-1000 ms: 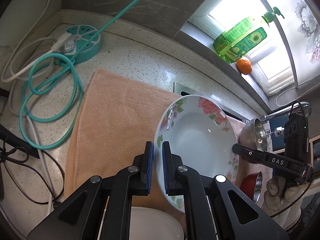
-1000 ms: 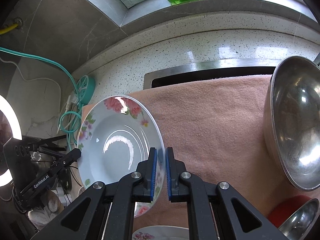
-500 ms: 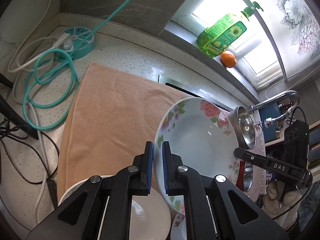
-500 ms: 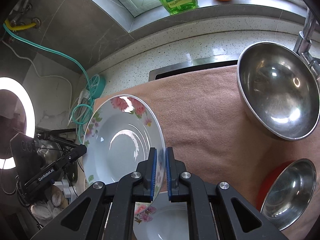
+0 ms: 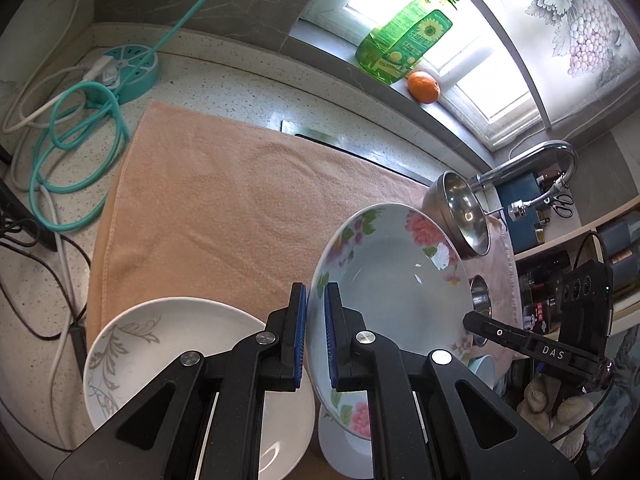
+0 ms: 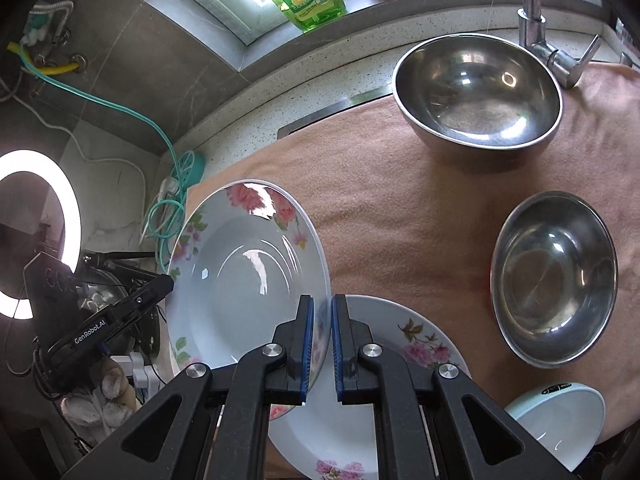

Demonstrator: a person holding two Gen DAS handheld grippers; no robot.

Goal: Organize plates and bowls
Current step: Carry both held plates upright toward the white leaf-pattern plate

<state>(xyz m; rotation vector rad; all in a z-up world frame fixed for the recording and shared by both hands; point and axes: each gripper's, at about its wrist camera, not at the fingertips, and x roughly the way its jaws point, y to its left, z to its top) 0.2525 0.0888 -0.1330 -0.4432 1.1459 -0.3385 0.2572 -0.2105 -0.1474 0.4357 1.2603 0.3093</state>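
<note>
Far left: teal power strip (image 5: 130,68) with coiled cable on the counter, clear of the work

Left gripper (image 5: 316,336): blue pads pressed together on the left rim of the flowered plate (image 5: 394,292). The plate is off the towel (image 5: 248,208), tilted, carried between both tools

Near left, under that gripper: a white plate with grey leaf print (image 5: 168,356), lying flat on the towel

Right gripper (image 6: 319,350): pinching the opposite rim of the same flowered plate (image 6: 244,276); jaws nearly closed, only the rim between them

Directly below it in the right wrist view: a second flowered plate (image 6: 404,356), flat, near edge of the towel. Same pattern, so this looks like the stack target

Right side: large steel bowl (image 6: 478,98) far by the tap, smaller steel bowl (image 6: 554,278) nearer, a pale blue bowl (image 6: 560,420) at the near right edge. None touched

Step in hand, as I judge it: carrying the lifted plate to its matching plate

Next move calls for: level the plate, centre it over the lower one, lower until seated, then release both rims together; uneven release would likely let it slide or clatter
</note>
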